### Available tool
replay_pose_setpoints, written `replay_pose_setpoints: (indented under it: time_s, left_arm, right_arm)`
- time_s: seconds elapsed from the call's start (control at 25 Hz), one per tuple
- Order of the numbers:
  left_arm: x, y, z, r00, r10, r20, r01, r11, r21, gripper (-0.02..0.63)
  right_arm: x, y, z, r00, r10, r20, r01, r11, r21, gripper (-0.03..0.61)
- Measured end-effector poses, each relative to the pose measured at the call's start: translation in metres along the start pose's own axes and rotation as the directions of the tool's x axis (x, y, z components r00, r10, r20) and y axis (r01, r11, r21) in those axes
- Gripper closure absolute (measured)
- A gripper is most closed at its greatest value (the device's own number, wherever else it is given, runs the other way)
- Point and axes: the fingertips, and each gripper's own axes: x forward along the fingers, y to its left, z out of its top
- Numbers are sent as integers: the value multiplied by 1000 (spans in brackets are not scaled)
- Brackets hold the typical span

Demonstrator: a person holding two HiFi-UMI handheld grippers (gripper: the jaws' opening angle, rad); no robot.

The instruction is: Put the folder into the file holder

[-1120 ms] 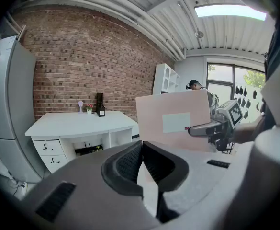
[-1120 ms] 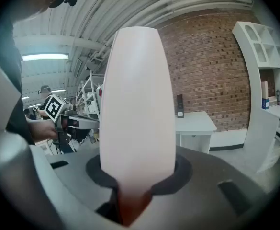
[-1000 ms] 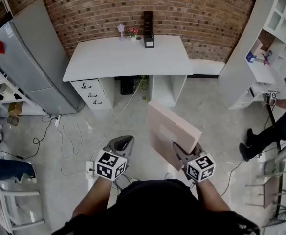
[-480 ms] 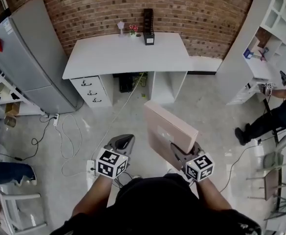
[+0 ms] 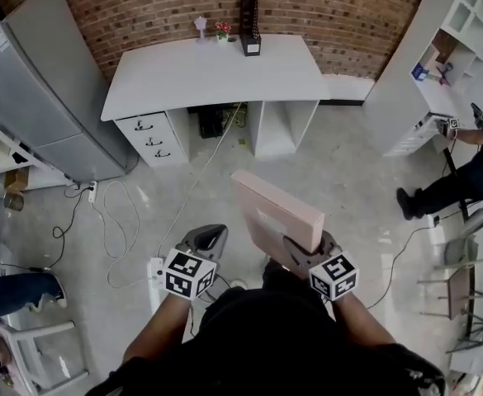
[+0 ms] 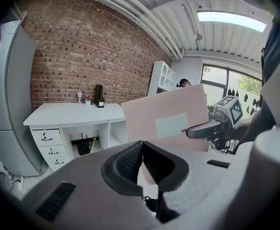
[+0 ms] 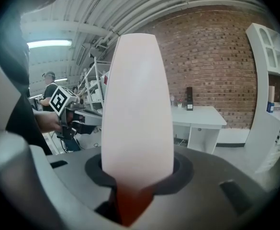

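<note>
**Folder carried closer, still well short of the file holder**

The right hand-held gripper (image 5: pixel 297 252) pinches the thick pale-pink cardboard folder (image 5: pixel 278 213) by its lower edge and holds it on edge, tilted, in the air above the floor. In the right gripper view the folder's spine stands up between the two jaws. Those jaws have just been easing a little wider, yet the folder is between them and the pads still bear on it. The left hand-held gripper (image 5: pixel 210 238) is pressed together with nothing between its jaws, and it travels alongside at about the same height.

Since a second ago the long white bench (image 5: pixel 216 77) against the brick wall has grown slightly in the head view and slid towards the top of the picture, which reads as the person stepping towards it. The folder has also drifted left, so its upper end now sits more nearly under the tall black upright file holder (image 5: pixel 249 25) at the back edge of the bench.

For the task this is still the carrying leg. The folder is well apart from the file holder, with open floor and the depth of the bench between them. The slackening grip is the point to watch, since a heavy folder held by one edge could tip or slide before it reaches the slot.
</note>
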Motion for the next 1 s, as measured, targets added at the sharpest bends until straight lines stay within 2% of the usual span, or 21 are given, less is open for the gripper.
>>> replay_pose_setpoints:
  time_s: [0.2,0.44,0.76,0.88,1.0]
  left_arm:
    - [24,18,15,1000,5,12,-5,1000,-20,609]
    - [70,51,32,999,38,-23,-38,999,-16,609]
    - [149,108,134,993,107,45,-107,994,14,609]
    - [180,115,145,993,113,30,-113,994,8,609]
    - [211,119,150,993,120,7,-120,993,0,609]
  right_arm:
    - [22,-20,10,1000,26,10,-26,1000,1,416]
    - [68,-80,29,999,35,25,-36,999,35,416]
    - [124,-188,108,995,59,84,-58,998,-8,416]
    - [136,-225,130,993,58,107,-57,998,-16,416]
    - [150,-260,132,993,49,105,-52,998,25,413]
